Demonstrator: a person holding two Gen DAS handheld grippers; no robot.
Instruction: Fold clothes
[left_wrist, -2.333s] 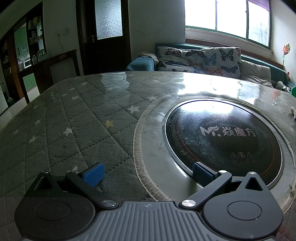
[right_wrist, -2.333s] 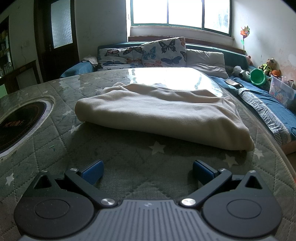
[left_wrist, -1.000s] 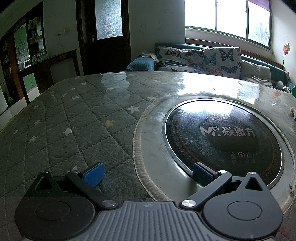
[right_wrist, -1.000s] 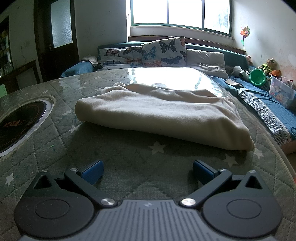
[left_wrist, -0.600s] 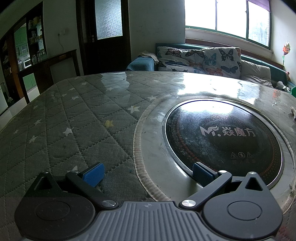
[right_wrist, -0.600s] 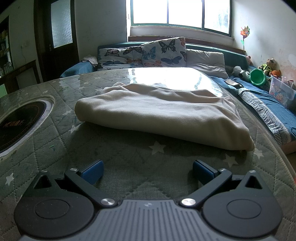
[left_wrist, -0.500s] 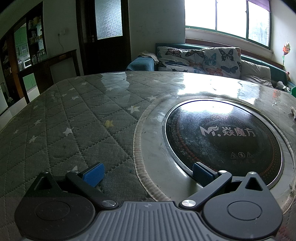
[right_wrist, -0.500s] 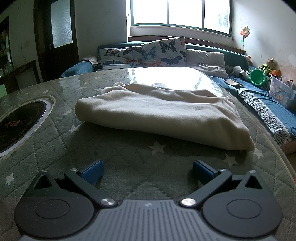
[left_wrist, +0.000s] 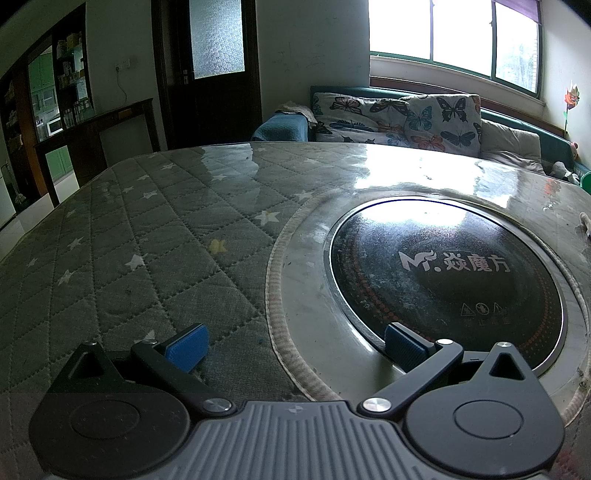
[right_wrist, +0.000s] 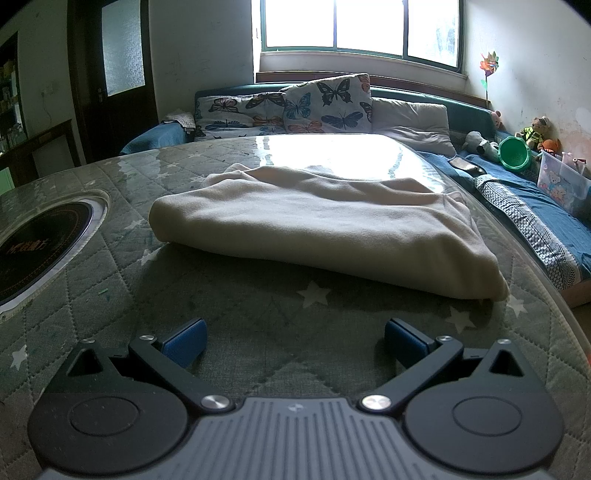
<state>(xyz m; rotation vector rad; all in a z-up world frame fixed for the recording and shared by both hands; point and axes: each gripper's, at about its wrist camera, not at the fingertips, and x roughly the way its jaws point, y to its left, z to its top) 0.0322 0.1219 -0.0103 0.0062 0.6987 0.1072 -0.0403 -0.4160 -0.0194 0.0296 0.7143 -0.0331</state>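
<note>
1. Nearest to me, my left gripper (left_wrist: 293, 345) sits low over the quilted table cover (left_wrist: 147, 236), jaws spread wide with nothing between the blue pads (left_wrist: 186, 347).
2. Its right pad sits over the near rim of the round black cooktop (left_wrist: 443, 280) set into the table; its left pad is over the quilt, left of the cooktop.
3. My right gripper (right_wrist: 293, 341) is spread just as wide and holds nothing, both pads over quilt to the right of that cooktop (right_wrist: 40, 243).
4. Only the right view shows the garment: a cream folded cloth (right_wrist: 325, 225) lying flat on the cover, right of the cooktop and beyond my right pads, apart from them.
5. The left view shows none of the cloth; it gives me the cooktop's white lettering and warning symbols instead.
6. Only the left view shows the shelving (left_wrist: 70, 92) in the room far left, beyond the cooktop.
7. Farther back in both views, butterfly cushions (right_wrist: 325, 103) stand on a sofa behind the table.
8. Far right of the cloth, only the right view shows a clear plastic bin (right_wrist: 561, 181); I can't make out what's in it. A green bucket (right_wrist: 514, 154) lies on its side beside it, next to stuffed toys (right_wrist: 537, 133).
</note>
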